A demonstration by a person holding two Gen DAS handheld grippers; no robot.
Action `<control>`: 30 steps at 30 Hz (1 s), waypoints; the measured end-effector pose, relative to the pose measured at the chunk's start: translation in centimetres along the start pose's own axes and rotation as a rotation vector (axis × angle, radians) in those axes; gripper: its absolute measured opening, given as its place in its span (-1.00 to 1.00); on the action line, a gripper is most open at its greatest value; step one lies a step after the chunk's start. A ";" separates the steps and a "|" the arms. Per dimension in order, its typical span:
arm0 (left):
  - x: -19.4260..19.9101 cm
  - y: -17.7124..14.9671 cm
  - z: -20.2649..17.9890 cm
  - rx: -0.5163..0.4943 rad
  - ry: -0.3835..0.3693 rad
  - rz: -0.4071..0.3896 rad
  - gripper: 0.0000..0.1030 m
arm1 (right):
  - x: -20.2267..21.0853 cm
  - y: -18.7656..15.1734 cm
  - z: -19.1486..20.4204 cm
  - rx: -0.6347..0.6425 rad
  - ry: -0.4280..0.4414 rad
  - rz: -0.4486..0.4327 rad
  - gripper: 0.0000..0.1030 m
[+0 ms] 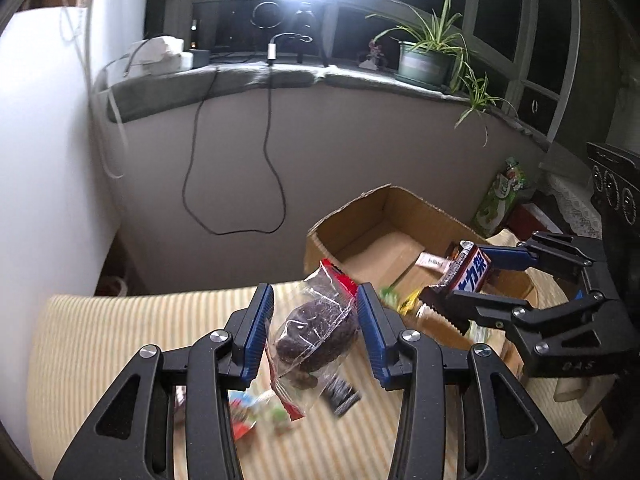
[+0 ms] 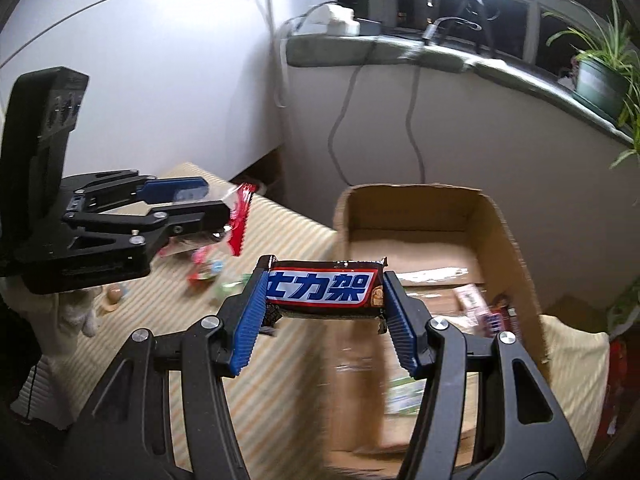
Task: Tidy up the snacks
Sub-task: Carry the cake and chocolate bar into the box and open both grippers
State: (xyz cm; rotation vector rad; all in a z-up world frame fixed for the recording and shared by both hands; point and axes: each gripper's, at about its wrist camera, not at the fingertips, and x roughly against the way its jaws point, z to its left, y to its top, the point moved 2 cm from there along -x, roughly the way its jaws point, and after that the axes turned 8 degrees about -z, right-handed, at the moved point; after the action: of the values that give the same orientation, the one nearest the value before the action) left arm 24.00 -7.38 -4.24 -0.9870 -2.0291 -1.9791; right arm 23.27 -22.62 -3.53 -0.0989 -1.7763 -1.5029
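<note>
Risk: we are carrying a chocolate bar [image 2: 326, 289] pinched endwise in the right gripper [image 2: 326, 294] and a crinkly cookie packet [image 1: 314, 330] pinched in the left gripper [image 1: 316, 330], either possibly slipping short of the far cardboard box [image 2: 416, 208].

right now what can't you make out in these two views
- Loose snacks on the table, left wrist view: blurred and partly behind the left gripper and its bagged cake.
- Box contents, right wrist view: blurred, partly behind the right gripper and its bar.
- Box front, right wrist view: smeared.

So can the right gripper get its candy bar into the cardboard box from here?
Probably yes: the right gripper holds the candy bar just before the open-topped cardboard box, nothing between.
</note>
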 end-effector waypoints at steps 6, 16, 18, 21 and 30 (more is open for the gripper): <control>-2.8 1.1 -1.9 -0.013 -0.036 0.014 -0.19 | -0.9 0.5 -4.0 -0.040 -0.032 0.018 0.15; -6.8 2.7 -4.2 -0.026 -0.060 0.033 -0.20 | -2.5 0.8 -7.9 -0.060 -0.075 0.058 0.15; -7.2 2.8 -4.5 -0.031 -0.059 0.036 -0.20 | -2.7 0.8 -8.2 -0.058 -0.082 0.065 0.15; -7.7 2.9 -4.8 -0.033 -0.060 0.040 -0.20 | -3.2 0.8 -8.9 -0.067 -0.090 0.074 0.15; -8.3 2.8 -5.3 -0.045 -0.056 0.049 -0.19 | -3.8 0.2 -9.6 -0.080 -0.100 0.100 0.16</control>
State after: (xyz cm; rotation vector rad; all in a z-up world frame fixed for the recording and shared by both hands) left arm 30.15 -15.46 -5.54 -1.1027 -1.9762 -2.0022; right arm 30.84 -29.24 -5.81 -0.3033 -1.7624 -1.5193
